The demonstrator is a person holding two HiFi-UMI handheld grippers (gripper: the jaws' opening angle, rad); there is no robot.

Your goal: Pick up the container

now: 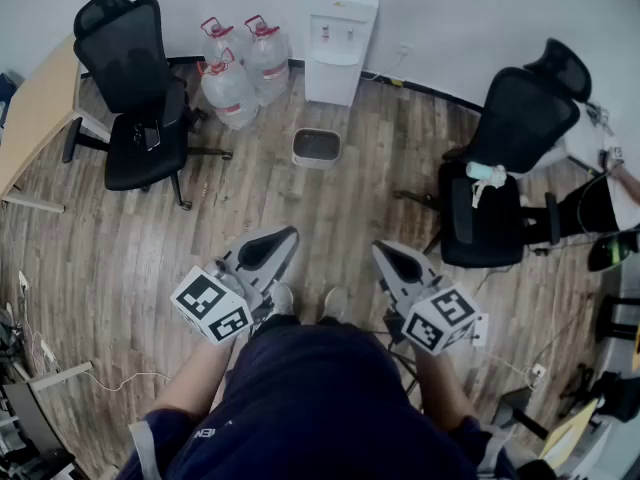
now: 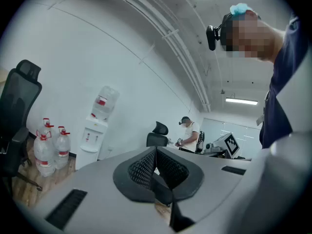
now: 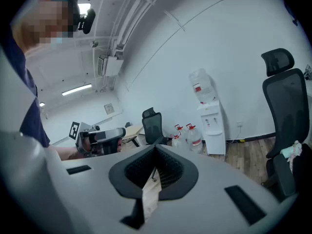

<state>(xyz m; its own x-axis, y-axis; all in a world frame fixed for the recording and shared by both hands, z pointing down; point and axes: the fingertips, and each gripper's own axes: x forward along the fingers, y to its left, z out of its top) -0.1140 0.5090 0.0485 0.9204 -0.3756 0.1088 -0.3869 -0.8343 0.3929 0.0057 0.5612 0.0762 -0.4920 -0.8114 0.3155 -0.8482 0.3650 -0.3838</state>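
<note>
Here — one container (image 1: pixel 317 148), three water jugs (image 1: pixel 231 93), two chairs (image 1: pixel 140 93).

Ahead of you, the container (image 1: pixel 317 148) sat on the floor (image 1: pixel 110 258) before the water dispenser (image 1: pixel 340 38). Water bottles (image 1: pixel 238 68) stood left of that dispenser, the left chair (image 1: pixel 135 98) beside the desk (image 1: pixel 35 108), the right chair (image 1: pixel 505 168) opposite.

The wooden plank floor (image 1: pixel 330 213) carried a black office chair (image 1: pixel 140 118) on the left, a second office chair (image 1: pixel 495 183) on the right, three water jugs (image 1: pixel 235 73) clustered beside a white water dispenser (image 1: pixel 338 43) at the wall, and a small grey container (image 1: pixel 317 148) standing apart.
</note>
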